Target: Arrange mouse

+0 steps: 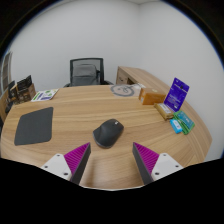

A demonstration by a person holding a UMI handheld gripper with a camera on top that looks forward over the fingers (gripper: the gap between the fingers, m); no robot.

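Tongs point(111, 158) stand spread and empty above the bench point(150, 125), fingers flanking the approach to the mouse point(109, 131), which rests just ahead of them, apart from the mouse mat point(33, 126) at left, its likely proper station.

Beyond the mouse point(109, 132), the purple sign point(177, 95) carries print too small to read, as do the teal packets point(181, 124) beside it. The round object point(122, 90) further back is too small to identify. The chair point(87, 72) behind the table point(90, 105) shows only its backrest.
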